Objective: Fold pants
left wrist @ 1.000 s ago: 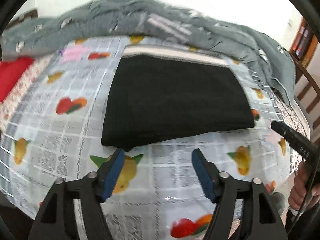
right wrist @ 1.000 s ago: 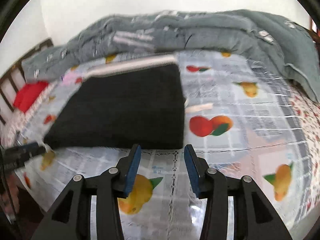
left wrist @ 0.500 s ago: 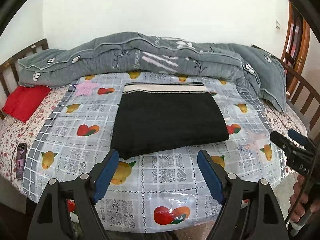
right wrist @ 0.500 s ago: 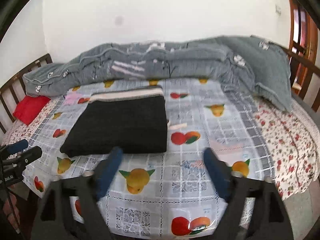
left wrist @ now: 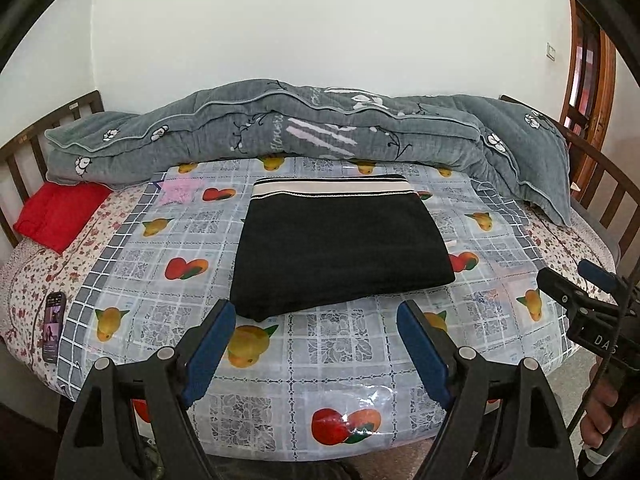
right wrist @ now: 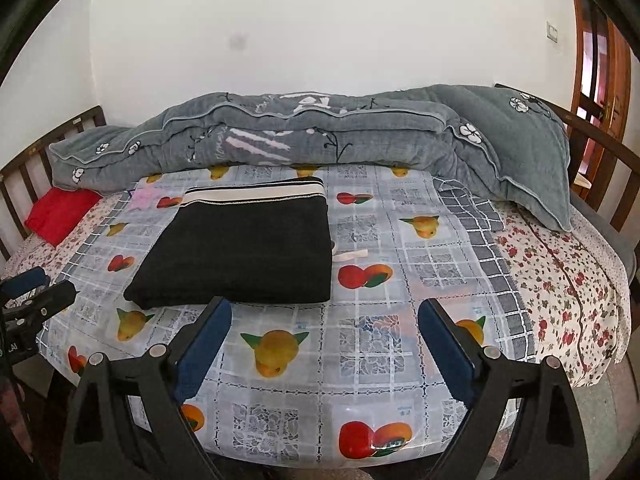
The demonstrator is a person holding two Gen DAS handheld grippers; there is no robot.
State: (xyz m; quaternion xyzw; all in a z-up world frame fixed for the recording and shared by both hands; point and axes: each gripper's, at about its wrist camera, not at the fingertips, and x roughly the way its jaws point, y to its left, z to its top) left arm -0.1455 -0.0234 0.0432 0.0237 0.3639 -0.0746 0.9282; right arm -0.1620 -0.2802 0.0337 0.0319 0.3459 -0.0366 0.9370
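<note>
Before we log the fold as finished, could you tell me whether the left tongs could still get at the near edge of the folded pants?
Probably yes: the left tongs stand open and empty just short of the pants, with only bare tablecloth between.

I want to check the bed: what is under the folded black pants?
The pants lie on a fruit-print plastic cover over the flowered sheet. The part of the cover beneath them is hidden.
</note>
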